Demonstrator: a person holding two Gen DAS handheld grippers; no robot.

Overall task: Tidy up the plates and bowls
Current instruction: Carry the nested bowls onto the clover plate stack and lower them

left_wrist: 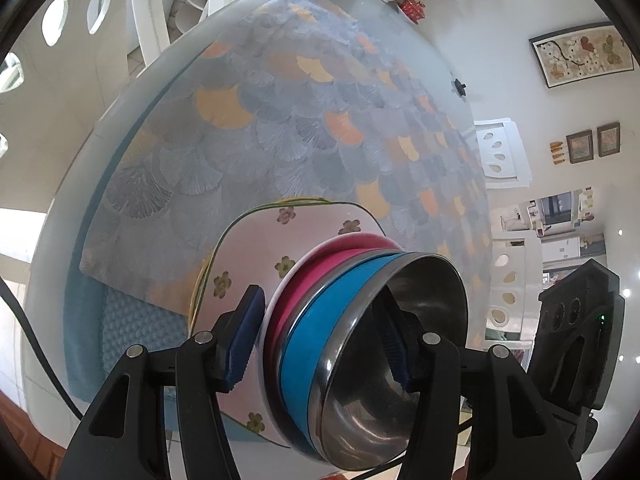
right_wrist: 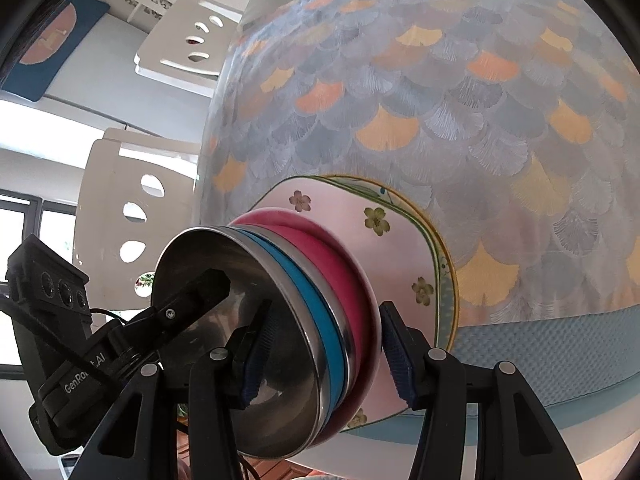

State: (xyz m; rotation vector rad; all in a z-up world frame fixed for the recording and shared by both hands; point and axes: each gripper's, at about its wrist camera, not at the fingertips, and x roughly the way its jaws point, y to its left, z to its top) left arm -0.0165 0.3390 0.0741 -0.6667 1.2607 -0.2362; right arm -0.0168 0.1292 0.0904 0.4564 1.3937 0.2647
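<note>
- Left wrist view: left claw (left_wrist: pixel 320 340) clamps the rim of the nested bowl stack (left_wrist: pixel 360 332), one pad inside the steel bowl, sitting on the floral plate (left_wrist: pixel 256 248) on the bench (left_wrist: pixel 280 120).
- Right wrist view: right claw (right_wrist: pixel 324 356) pinches the opposite rim. Steel looks stiff and slick, so grip the rims.

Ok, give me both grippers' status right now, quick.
Left gripper: shut on the stacked bowls, one finger inside, one outside.
Right gripper: shut on the stacked bowls on the opposite side, same way.
</note>
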